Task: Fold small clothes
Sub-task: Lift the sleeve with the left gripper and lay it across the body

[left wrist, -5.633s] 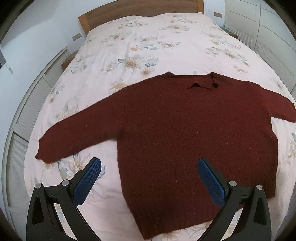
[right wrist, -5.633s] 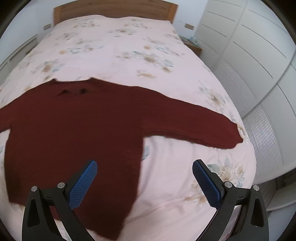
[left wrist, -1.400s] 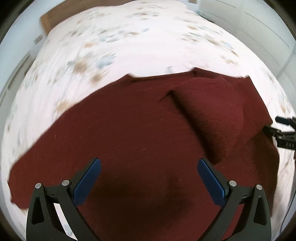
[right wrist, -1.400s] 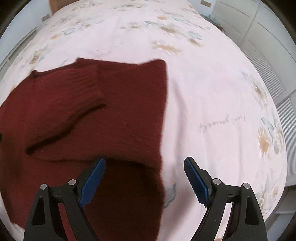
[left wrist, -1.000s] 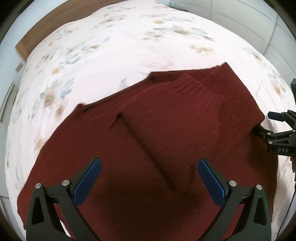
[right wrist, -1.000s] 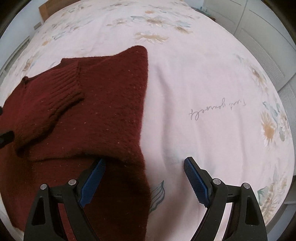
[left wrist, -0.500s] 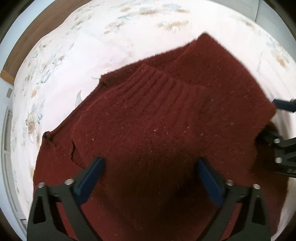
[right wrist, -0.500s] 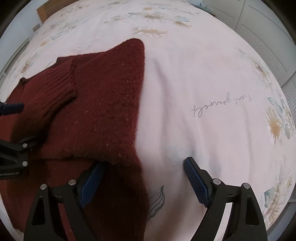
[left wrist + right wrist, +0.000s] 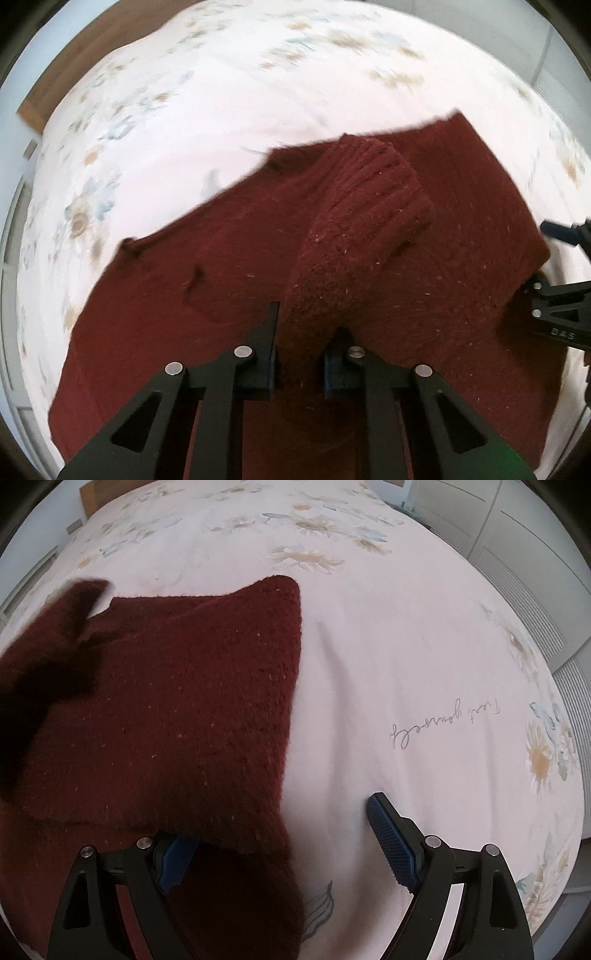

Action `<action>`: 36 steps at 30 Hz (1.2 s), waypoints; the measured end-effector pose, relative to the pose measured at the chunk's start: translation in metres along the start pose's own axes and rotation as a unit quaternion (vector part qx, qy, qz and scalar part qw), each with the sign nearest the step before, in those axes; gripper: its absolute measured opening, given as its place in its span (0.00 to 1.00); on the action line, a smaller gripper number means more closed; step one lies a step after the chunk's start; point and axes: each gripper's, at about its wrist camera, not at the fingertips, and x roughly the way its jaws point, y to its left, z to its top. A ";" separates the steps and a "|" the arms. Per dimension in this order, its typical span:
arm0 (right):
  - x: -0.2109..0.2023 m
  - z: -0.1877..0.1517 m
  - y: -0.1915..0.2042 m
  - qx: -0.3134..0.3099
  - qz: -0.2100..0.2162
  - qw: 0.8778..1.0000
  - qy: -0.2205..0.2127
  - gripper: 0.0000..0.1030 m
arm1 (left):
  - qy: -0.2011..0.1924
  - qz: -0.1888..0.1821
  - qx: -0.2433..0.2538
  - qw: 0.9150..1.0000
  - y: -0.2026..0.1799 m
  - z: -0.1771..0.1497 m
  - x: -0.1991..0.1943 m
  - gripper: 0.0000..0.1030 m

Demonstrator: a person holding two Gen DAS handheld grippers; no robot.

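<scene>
Right claw's (image 9: 280, 840) left pad under sweater (image 9: 166, 716); bedspread flowers (image 9: 325, 40) blurred.

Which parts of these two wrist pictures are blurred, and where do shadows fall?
Left wrist view: the floral bedspread is motion-smeared, the sweater sharper.
Right wrist view: the sweater's raised cuff is blurred at the left edge, with dark shadow beneath; the bedspread's script stays crisp.

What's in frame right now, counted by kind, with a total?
Dark red sweater: 1
Hand-held grippers: 2, the left hand-held gripper shut on a fold of the sweater, the right hand-held gripper open over the sweater's edge
Bed with floral bedspread: 1
Total: 4
</scene>
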 end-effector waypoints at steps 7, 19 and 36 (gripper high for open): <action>-0.001 0.003 0.013 0.017 0.031 0.999 -0.003 0.24 | -0.031 -0.007 -0.075 0.997 0.066 -0.020 -0.023 0.14; 0.005 0.007 0.024 0.006 0.039 0.999 0.015 0.21 | 0.017 -0.013 -0.180 0.983 0.114 -0.090 -0.016 0.21; -0.002 0.002 0.010 -0.006 0.015 1.000 0.017 0.68 | 0.041 -0.045 -0.295 0.954 0.195 -0.133 -0.047 0.99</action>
